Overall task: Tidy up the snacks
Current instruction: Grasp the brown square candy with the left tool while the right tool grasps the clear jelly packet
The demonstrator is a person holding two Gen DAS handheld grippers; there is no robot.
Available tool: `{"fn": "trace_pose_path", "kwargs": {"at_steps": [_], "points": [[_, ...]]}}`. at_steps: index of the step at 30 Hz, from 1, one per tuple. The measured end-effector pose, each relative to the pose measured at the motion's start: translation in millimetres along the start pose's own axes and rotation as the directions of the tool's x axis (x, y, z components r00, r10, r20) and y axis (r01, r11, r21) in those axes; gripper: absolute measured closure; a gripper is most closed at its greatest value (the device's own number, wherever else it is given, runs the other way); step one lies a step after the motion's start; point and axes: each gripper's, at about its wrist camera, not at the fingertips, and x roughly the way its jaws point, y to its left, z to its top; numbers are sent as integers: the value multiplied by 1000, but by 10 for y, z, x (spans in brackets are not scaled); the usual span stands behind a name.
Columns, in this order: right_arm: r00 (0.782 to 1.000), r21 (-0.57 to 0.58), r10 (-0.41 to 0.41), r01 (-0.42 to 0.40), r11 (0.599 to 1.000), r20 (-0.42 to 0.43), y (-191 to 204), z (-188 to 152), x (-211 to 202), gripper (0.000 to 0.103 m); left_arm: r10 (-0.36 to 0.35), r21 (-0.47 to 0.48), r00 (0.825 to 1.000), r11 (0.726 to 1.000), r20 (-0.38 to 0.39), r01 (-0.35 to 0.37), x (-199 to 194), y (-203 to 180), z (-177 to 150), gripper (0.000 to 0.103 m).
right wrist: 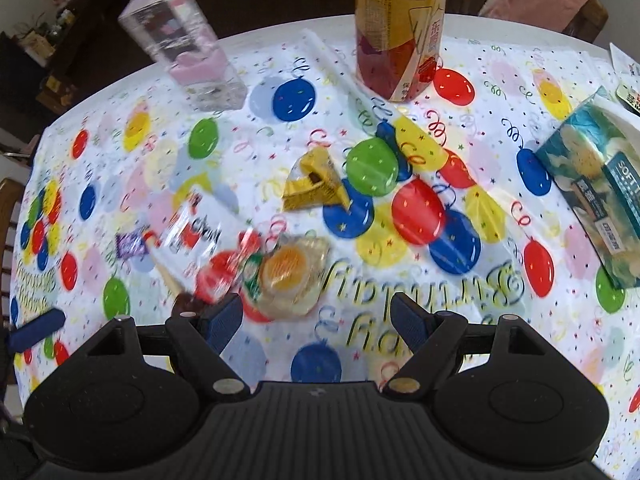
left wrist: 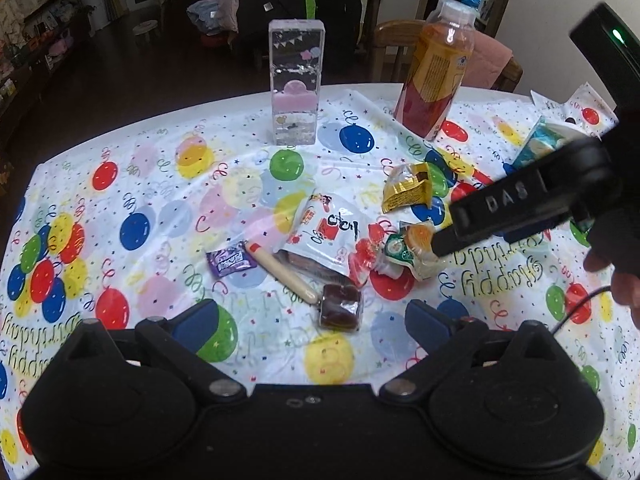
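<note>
Loose snacks lie on the balloon tablecloth [left wrist: 120, 184]: a brown wrapped sweet [left wrist: 340, 307], a sausage stick [left wrist: 280, 270], a purple candy [left wrist: 231, 259], a white pouch [left wrist: 330, 230], a red candy [left wrist: 364, 256], an orange jelly cup [left wrist: 412, 248] and a yellow packet [left wrist: 408, 192]. My left gripper [left wrist: 312, 322] is open, with the brown sweet lying untouched between its fingers. My right gripper [right wrist: 316, 320] is open too. The jelly cup [right wrist: 288, 276] lies just ahead of its left finger [right wrist: 222, 318]. The left wrist view shows a right finger [left wrist: 444, 242] touching that cup.
A clear decorated box [left wrist: 296, 84] and an orange drink bottle [left wrist: 436, 72] stand at the far side of the table. A teal tissue pack [right wrist: 596, 188] lies at the right. Wooden chairs [left wrist: 394, 46] stand behind the table. A hand [left wrist: 624, 280] shows at the right edge.
</note>
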Motion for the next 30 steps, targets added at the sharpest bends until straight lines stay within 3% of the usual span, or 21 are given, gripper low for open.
{"fn": "trace_pose_path", "kwargs": {"at_steps": [10,16,20,24,30], "points": [[999,59,4,-2,998,-37,-34,209,333,22,-20,8,998,1000,-67,21,339,-70,68,23],[999,35,8,-7,999,-50,34,206,449,22,-38,10,995,999,-91,39,482,-68,68,33],[999,25,10,-9,1000,-48,80,209,486,23,-55,10,992,998,-111,57,559,-56,64,45],[999,30,16,-14,999,-44,82,214,506,23,-70,16,991,997,-114,73,596,-59,59,50],[998,39,52,-50,998,-36,96,208,486,41,-81,25,988,996,-129,85,636,-85,49,65]]}}
